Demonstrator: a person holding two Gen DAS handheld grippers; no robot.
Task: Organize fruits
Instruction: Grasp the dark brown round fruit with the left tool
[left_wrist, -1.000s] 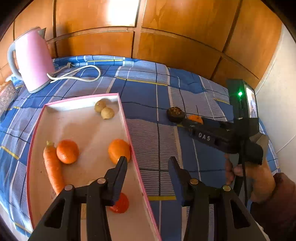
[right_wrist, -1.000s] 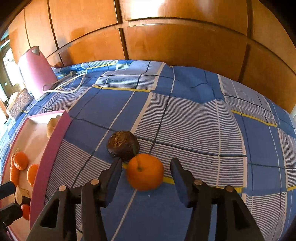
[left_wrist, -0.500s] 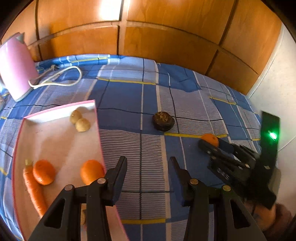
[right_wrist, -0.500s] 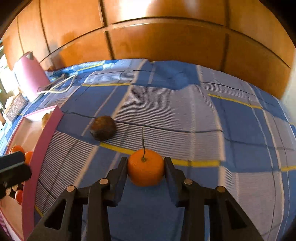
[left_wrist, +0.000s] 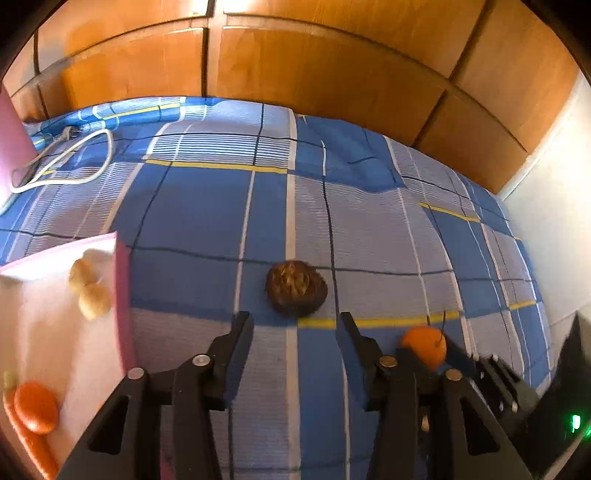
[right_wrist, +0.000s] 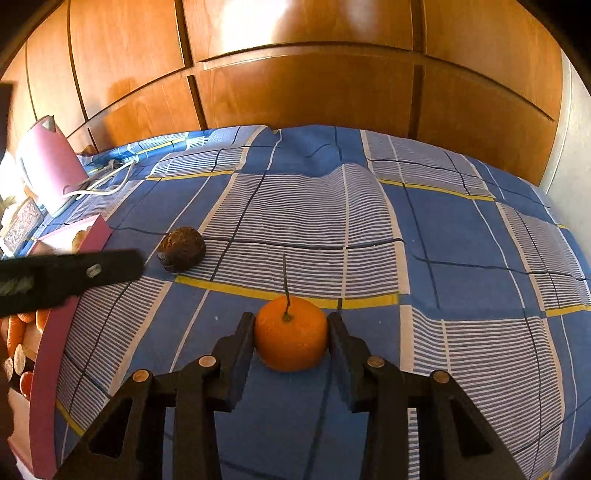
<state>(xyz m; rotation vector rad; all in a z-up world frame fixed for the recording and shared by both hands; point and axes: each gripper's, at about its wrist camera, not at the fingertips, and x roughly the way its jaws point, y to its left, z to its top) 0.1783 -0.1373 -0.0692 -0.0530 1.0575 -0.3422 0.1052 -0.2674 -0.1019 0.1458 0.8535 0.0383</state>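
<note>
Squeezing the orange (right_wrist: 291, 334) between its two fingers, the right gripper (right_wrist: 291, 332) has it just off the blue cloth (right_wrist: 461, 258). The left gripper (left_wrist: 295, 332) is wide and holds nothing, with the dark brown fruit (left_wrist: 296, 288) just ahead of its tips. Next, I think the orange must go to the pink tray (right_wrist: 48, 354), far off to the right gripper's left side.

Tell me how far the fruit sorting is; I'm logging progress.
Done: oranges, a carrot and two pale fruits lie in the pink tray. In hand: the right gripper clamps an orange. Left: the dark fruit on the cloth, ahead of the open left gripper.
</note>
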